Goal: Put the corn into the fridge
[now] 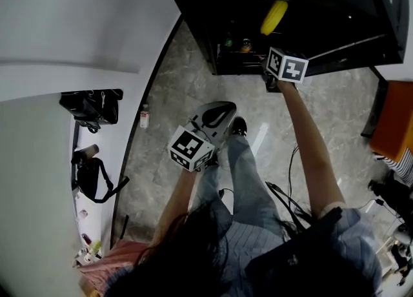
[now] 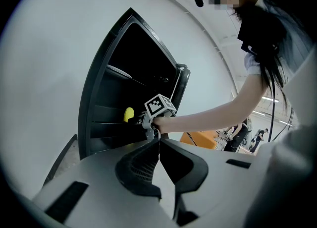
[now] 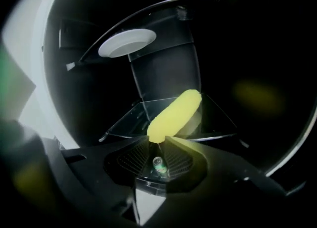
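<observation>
The yellow corn lies on a glass shelf inside the dark open fridge. In the right gripper view the corn lies just beyond my right gripper, whose jaws stand open by a narrow gap with nothing between them. In the head view the right gripper is at the fridge's front, short of the corn. My left gripper is shut and empty, held low over the floor, away from the fridge. It looks at the fridge, the corn and the right gripper.
A white plate sits on the shelf above the corn. Bottles stand on a lower shelf. The fridge door hangs open at right. An orange seat, floor cables, a floor bottle and bags surround me.
</observation>
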Tool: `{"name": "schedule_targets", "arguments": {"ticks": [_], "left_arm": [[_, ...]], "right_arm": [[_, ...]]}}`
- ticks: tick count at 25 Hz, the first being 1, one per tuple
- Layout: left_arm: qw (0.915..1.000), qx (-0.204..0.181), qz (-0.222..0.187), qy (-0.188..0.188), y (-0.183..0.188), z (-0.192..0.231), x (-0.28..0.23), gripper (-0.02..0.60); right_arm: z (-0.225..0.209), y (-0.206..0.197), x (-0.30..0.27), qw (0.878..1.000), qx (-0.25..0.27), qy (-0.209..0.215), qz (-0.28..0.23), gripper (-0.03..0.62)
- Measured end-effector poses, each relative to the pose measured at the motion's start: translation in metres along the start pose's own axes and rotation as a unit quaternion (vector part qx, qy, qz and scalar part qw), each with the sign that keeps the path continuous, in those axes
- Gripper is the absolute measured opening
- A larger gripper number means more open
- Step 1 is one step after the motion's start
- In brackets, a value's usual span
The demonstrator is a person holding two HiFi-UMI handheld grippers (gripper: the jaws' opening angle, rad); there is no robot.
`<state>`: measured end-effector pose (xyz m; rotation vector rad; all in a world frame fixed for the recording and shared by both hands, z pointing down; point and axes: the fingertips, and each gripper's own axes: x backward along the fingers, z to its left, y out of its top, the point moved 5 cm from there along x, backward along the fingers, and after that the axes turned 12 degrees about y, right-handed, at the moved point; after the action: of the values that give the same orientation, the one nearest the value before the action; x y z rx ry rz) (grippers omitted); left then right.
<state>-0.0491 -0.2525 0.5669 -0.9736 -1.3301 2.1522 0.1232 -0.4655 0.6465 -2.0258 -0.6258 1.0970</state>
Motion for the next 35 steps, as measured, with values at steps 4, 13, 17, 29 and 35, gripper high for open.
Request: {"name": "schedule_targets", "arguments": {"ticks": [4,13,17,29,35], "left_arm": [[1.0,0.004,0.002,0.007,-0.004,0.002,0.002,0.008],[0.9998,0.01,-0.007,0.014,0.001,0.0,0.016,0.008],[0.9996,0.017,-0.017,0.018,0.007,-0.003,0.026,0.008],[0.9995,0.024,-0.021,0.004,0.022,-0.031,0.073,0.008],[0.9998,0.019,-0.009,-0.003,0.02,-0.044,0.109,0.008]], "right_arm": [[0.005,0.005,-0.009,1.0,0.005,0.001,0.0,0.083],[0.016,0.007,0.013,1.0,-0.007,0.005,-0.009,0.083],[0.03,-0.001,0.041,1.0,-0.018,0.018,-0.011,0.083],[0.126,0.017,0.131,0.995,0.017,0.091,-0.043,0.083],[0.182,0.03,0.184,0.991,0.032,0.111,-0.067,0.08]]}}
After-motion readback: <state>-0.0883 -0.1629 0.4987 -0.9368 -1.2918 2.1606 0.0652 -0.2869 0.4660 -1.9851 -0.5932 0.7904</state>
